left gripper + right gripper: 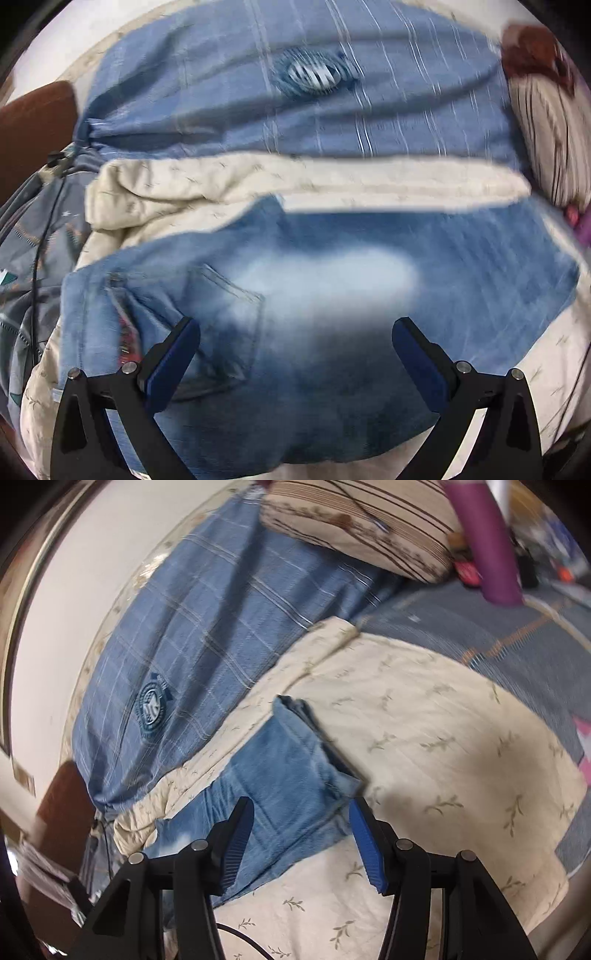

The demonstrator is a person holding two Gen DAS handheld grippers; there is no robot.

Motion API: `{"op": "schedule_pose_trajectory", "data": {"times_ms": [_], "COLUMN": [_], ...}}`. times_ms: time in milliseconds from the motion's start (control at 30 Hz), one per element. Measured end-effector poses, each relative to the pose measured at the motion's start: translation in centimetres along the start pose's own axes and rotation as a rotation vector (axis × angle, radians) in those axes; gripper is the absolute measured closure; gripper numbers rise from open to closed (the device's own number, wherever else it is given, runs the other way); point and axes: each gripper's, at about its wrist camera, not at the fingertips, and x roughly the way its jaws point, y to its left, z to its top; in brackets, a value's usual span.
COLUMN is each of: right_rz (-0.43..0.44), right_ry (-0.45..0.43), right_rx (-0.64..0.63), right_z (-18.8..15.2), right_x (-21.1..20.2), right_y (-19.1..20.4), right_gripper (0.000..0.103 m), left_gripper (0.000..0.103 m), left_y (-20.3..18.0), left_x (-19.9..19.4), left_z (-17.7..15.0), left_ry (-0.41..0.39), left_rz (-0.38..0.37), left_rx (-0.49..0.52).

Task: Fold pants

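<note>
**Jeans Laid Flat on Bed as Both Claws Are Held Ready for a Fold**

A pair of faded blue jeans (pixel 314 288) is seen spread across a cream quilt (pixel 424 738) with a sprig print, on a bed. In the left wrist view the seat and a back pocket (pixel 229 310) are shown close under the left claw (pixel 295 354), whose jaws are spread wide with nothing between them. In the right wrist view the leg end of the jeans, which looks already doubled over, is framed by the right claw (pixel 301 834); its jaws are held partly apart, astride the cloth edge, and no denim is seen pinched. A blue checked cover (pixel 192 638) with a round badge is lying behind the jeans, and a striped pillow (pixel 362 520) is propped at the far end.

The step in hand is judged to be the taking of two grip points before the next fold. It would be done best if each claw were lowered onto an outer edge, all layers being caught together and the quilt beneath left out of the pinch. The cloth should be kept taut between the two claws as it is lifted, so that the fold lands square and no crease is trapped. Both views are blurred, so fine contact cannot be told.
</note>
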Motion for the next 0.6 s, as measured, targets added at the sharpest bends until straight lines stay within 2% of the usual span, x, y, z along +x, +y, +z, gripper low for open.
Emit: {"op": "schedule_pose_trajectory", "data": {"times_ms": [167,233,300,367,433,500,600], "right_rz": [0.010,0.008,0.001,0.029,0.064,0.064,0.062], "right_ry": [0.082,0.122,0.130,0.084,0.051,0.047,0.115], "right_rx": [0.070,0.100,0.115,0.069,0.017,-0.025,-0.036], "right_z": [-0.1,-0.3,-0.5,-0.4,-0.4,-0.6,-1.2], "right_x": [2.0,3.0,3.4,3.0,2.9,3.4,5.8], "right_y": [-0.7,-0.8,-0.8,0.6,2.0,3.3,4.8], "right_gripper": [0.046,0.046,0.046,0.046,0.046,0.046,0.046], "left_gripper": [0.000,0.000,0.000,0.000,0.000,0.000,0.000], "left_y": [-1.5,-1.2,-0.8,-0.4,-0.5,-0.5,-0.3], "left_x": [2.0,1.8,1.0,-0.1,-0.2,0.5,1.6], "left_z": [-0.9,-0.9,-0.7,-0.6,-0.3,-0.4,-0.7], "left_ry": [0.103,0.099,0.061,0.005,-0.014,0.019,0.093], "left_rz": [0.000,-0.003,-0.005,-0.010,0.009,0.007,-0.030], "left_rx": [0.042,0.033,0.025,0.026,0.045,0.044,0.025]}}
